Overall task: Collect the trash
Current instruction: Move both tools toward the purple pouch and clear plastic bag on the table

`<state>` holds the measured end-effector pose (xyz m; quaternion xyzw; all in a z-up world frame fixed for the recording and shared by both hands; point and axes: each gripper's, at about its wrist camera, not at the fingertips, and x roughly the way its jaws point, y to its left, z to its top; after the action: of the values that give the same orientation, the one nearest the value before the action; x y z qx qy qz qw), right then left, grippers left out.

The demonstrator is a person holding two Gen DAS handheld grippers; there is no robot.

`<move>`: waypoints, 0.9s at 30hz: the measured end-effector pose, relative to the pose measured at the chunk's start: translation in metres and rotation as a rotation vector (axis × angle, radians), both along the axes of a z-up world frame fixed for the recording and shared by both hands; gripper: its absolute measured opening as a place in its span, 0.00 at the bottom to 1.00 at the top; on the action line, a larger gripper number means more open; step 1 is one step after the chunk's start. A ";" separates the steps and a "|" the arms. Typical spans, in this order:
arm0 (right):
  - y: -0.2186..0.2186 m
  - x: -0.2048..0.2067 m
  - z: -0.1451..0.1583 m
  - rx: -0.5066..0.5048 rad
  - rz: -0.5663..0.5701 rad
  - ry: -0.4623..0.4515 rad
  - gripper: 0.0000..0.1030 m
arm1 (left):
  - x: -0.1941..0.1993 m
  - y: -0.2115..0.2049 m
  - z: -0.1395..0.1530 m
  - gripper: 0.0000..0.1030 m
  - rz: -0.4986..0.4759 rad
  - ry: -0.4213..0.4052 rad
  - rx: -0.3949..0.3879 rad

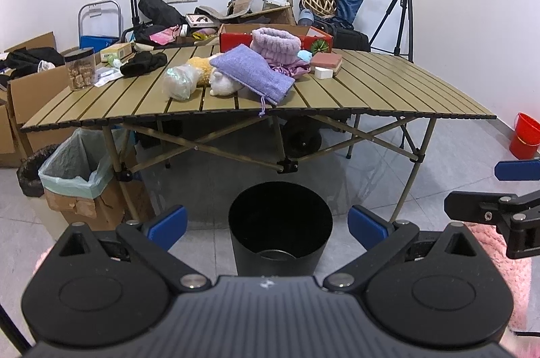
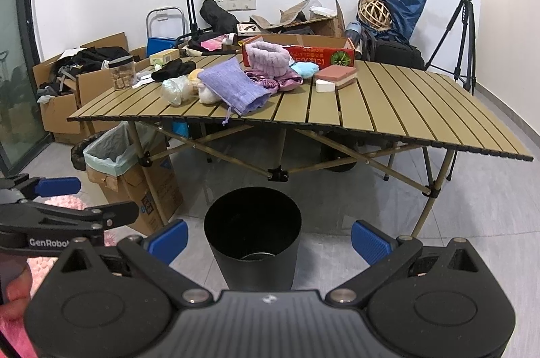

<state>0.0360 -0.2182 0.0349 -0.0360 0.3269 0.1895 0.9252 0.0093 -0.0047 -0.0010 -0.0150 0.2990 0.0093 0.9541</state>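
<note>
Both jaws are spread wide and nothing is gripped: the left gripper [image 1: 268, 226] and the right gripper [image 2: 270, 238] are held side by side above the floor, in front of the slatted table [image 1: 388, 87]. A black bin [image 1: 279, 223] stands on the floor just before the table's front edge, between each gripper's blue pads. On the table's left half, a crumpled plastic wrapper [image 1: 178, 82] lies beside a purple pouch [image 1: 251, 74] and a snack jar [image 1: 80, 69].

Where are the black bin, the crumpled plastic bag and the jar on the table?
Black bin [image 1: 236, 216], left wrist view, on its rim.
Crumpled plastic bag [image 1: 179, 82], left wrist view, its middle.
Jar [image 2: 123, 74], right wrist view, its clear side.
</note>
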 end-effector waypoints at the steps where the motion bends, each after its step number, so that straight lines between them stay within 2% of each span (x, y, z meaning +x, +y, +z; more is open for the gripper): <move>1: 0.001 0.002 0.000 -0.002 0.004 -0.003 1.00 | 0.001 0.000 0.000 1.00 0.001 -0.005 0.003; 8: 0.007 0.022 0.004 0.006 0.017 -0.024 1.00 | 0.013 0.003 0.003 1.00 0.022 -0.038 0.013; 27: 0.047 0.108 0.016 0.057 0.046 -0.103 1.00 | 0.069 0.053 0.014 1.00 0.165 -0.103 -0.057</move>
<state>0.1438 -0.1710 0.0508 -0.0269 0.2725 0.2177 0.9368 0.0782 0.0483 0.0132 -0.0672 0.2474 0.0788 0.9634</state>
